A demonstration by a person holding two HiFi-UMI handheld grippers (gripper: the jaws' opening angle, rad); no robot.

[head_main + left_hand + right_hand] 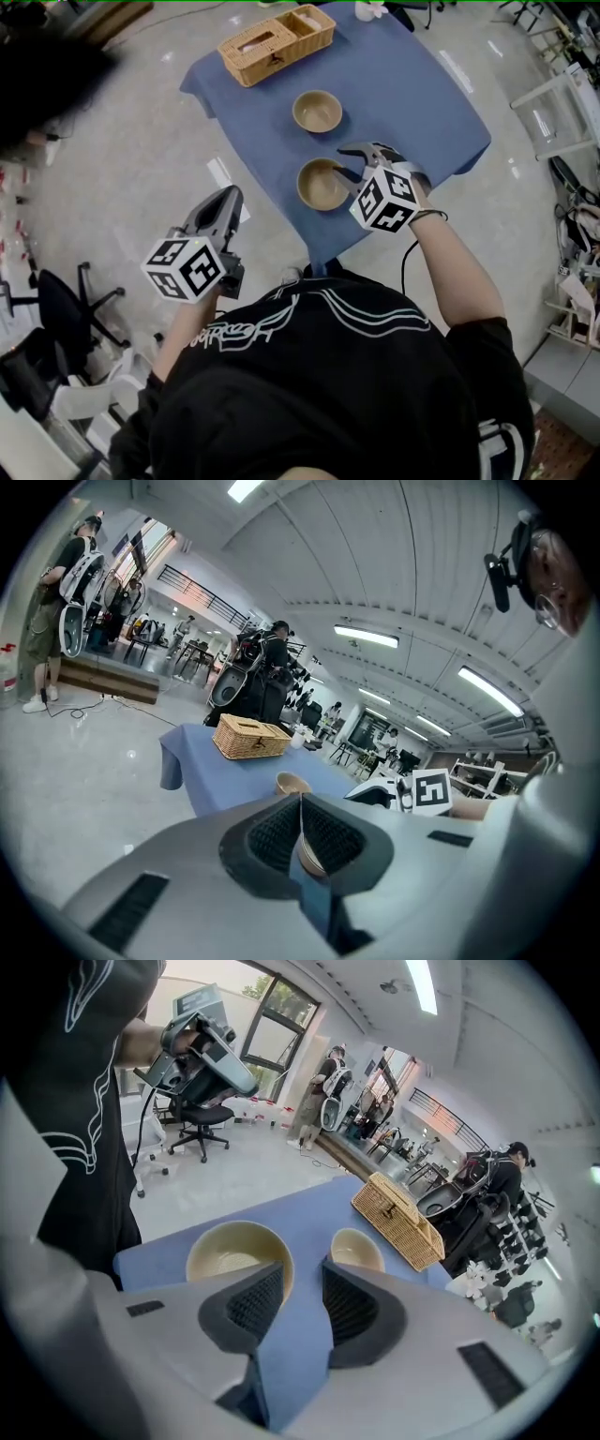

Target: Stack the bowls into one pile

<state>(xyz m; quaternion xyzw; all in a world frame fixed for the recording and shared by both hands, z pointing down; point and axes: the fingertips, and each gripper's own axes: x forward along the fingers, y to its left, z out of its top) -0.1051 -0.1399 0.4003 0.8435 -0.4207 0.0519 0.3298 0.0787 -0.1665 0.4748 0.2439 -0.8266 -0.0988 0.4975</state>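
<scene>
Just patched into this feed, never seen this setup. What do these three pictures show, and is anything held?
No robot: a person holds a hand-held gripper in each hand. The head view looks steeply down from their head; the other two cameras ride on the grippers, looking along the jaws. On the blue-clothed table stand two tan bowls, near bowl and far bowl, apart, not yet stacked, and a wicker basket. The right hand-held gripper hovers by the near bowl, jaws open, empty. The left hand-held gripper is off the table's side, jaws shut, holding nothing.
</scene>
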